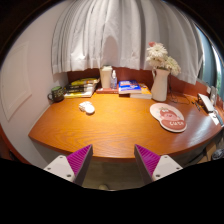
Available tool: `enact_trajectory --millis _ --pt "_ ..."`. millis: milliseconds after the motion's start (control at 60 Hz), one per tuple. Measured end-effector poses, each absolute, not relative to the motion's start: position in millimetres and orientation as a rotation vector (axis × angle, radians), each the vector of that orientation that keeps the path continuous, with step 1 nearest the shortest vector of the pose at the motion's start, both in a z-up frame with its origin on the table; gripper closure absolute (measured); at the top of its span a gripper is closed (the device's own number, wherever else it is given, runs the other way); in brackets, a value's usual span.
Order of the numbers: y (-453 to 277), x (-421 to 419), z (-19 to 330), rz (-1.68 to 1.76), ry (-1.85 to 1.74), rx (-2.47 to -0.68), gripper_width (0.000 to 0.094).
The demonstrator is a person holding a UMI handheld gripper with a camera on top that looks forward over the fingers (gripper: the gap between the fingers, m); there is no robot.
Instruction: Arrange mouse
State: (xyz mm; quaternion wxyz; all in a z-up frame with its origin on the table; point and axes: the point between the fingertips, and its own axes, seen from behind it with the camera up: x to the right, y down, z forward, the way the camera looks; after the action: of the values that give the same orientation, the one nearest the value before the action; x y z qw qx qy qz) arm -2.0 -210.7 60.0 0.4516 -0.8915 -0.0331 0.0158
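A small white mouse lies on the orange-brown wooden table, toward its far left part. My gripper hangs well back from the table's near edge, fingers spread wide apart. Its purple pads face each other with nothing between them. The mouse is far beyond the fingers and to the left of them.
A decorated plate lies on the right of the table. At the back stand a white vase with flowers, a pale cup, blue books and stacked items. White curtains hang behind.
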Motion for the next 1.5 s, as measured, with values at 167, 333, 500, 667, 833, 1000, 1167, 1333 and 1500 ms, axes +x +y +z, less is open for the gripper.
enact_trajectory --millis 167,333,500,667,833,1000,1167,1333,1500 --pt "-170 -64 18 0.096 -0.128 -2.269 0.0080" --pt "-111 -102 -5 0.117 -0.131 -2.312 0.0077" --pt "-44 -122 -10 0.109 -0.106 -2.322 0.0078" --pt "9 -136 -13 0.097 -0.105 -2.335 0.0081" --pt "48 -139 -15 0.062 -0.089 -2.357 0.0075" --pt "79 -135 -16 0.027 -0.041 -2.366 0.0083" --pt "94 -130 -16 0.006 0.012 -2.372 0.0113" --pt "98 -125 -16 -0.015 0.066 -2.387 0.0175" --pt "101 -128 -16 -0.019 0.062 -2.391 0.0397"
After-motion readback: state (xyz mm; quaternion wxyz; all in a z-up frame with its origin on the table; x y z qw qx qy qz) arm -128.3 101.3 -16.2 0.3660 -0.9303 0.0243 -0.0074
